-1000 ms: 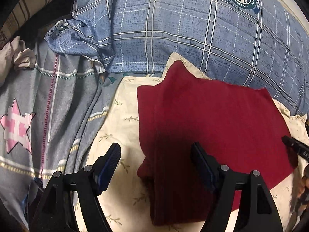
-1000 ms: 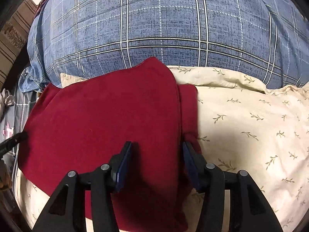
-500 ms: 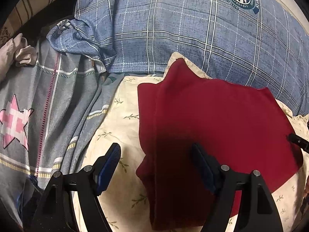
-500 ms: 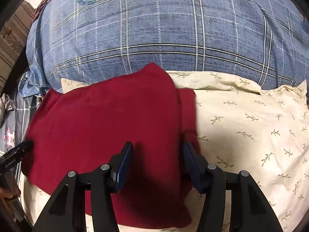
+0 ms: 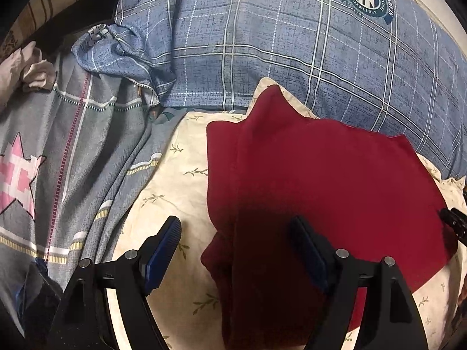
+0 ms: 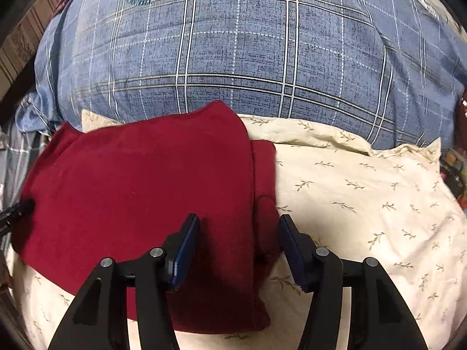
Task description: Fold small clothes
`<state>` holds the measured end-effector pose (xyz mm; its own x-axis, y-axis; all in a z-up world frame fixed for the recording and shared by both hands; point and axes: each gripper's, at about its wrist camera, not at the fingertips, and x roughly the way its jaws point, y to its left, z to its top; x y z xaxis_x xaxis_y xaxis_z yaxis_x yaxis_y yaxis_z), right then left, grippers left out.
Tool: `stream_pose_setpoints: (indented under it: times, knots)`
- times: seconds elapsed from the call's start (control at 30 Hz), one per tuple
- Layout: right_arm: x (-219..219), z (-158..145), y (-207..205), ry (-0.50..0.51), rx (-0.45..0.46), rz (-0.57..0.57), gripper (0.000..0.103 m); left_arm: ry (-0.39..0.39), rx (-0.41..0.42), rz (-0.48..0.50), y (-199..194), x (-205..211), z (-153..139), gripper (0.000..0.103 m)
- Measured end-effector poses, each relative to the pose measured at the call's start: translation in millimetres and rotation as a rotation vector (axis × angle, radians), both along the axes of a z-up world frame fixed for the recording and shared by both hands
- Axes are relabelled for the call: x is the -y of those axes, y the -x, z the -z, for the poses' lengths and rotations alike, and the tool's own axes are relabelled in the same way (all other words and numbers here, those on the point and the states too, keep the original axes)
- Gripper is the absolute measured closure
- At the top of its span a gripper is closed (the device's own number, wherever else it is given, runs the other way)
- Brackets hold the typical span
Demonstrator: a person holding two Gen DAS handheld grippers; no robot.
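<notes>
A dark red folded garment [image 5: 321, 180] lies flat on a cream pillow with a leaf print [image 5: 172, 192]. It also shows in the right wrist view [image 6: 140, 186] on the same pillow [image 6: 364, 192]. My left gripper [image 5: 236, 233] is open and empty, hovering over the garment's left folded edge. My right gripper [image 6: 239, 230] is open and empty, over the garment's right folded edge. The right gripper's tip [image 5: 454, 221] shows at the left view's right edge, and the left gripper's tip [image 6: 14, 213] at the right view's left edge.
A large blue plaid pillow [image 5: 292, 43] with a round crest lies just behind the garment, and shows in the right wrist view [image 6: 233, 49]. A grey sheet with a pink star [image 5: 58, 160] lies to the left. A striped surface [image 5: 43, 14] is at far left.
Both grippers have drawn back a little from the garment, which now shows more of its near edge. The garment lies still and both grippers stay open.
</notes>
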<state>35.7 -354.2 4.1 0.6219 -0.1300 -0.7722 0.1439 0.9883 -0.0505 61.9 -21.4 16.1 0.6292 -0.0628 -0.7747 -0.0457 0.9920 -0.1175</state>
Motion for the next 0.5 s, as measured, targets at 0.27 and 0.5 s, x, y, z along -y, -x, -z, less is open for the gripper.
stream_pose_setpoints:
  times: [0.27,0.5]
  knots:
    - [-15.9,-11.9,4.3,0.108,0.033,-0.028,0.040,-0.024,0.011,0.008,1.8,3.9,1.3,0.025]
    - [-21.7,-19.6,7.5,0.136,0.057,-0.046,0.039,-0.027,0.012,0.010,3.2,4.3,1.5,0.025]
